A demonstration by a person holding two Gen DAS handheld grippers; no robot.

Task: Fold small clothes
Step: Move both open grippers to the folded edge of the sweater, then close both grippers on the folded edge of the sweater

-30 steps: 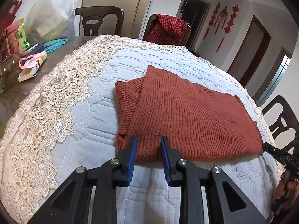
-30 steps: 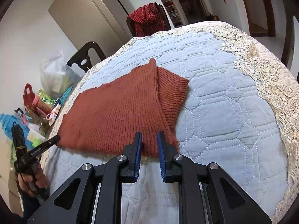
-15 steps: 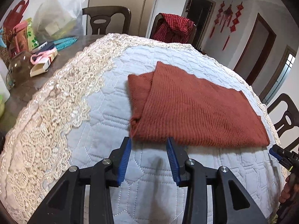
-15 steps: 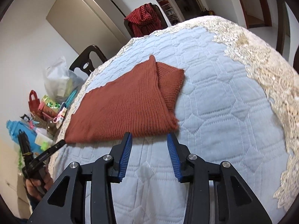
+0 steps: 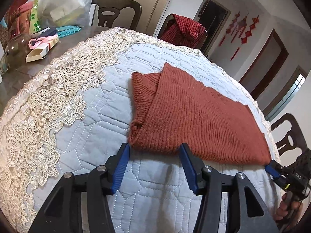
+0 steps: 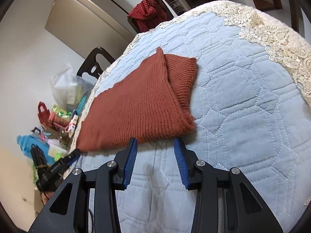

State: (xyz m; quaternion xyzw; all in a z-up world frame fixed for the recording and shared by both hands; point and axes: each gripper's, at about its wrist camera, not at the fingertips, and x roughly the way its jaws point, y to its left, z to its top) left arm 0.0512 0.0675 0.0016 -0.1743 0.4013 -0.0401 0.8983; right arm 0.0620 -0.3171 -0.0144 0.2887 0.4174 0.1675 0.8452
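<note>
A rust-red knitted sweater (image 5: 194, 116) lies folded flat on the quilted blue-grey table cover (image 5: 93, 136), one ribbed part tucked under at its left end. My left gripper (image 5: 154, 149) is at the sweater's near left corner, its jaws opening, and the hem lies just past the blue pads without being pinched. In the right wrist view the sweater (image 6: 136, 106) reaches back to the left. My right gripper (image 6: 155, 143) stands open just short of the near right edge, holding nothing. Each gripper shows in the other's view: the right gripper (image 5: 272, 169) and the left gripper (image 6: 72, 157).
A cream lace border (image 5: 48, 106) rims the cover. Beyond it, clutter on the bare table: a small box (image 5: 40, 50), a glass jar (image 5: 13, 52), a plastic bag (image 5: 64, 5). Dark chairs (image 5: 114, 13) stand around, one draped with a red checked garment (image 5: 182, 29).
Both grippers let go of the sweater's near hem. Their jaws spread apart and drew back a little, and the sweater now lies free on the cover.
</note>
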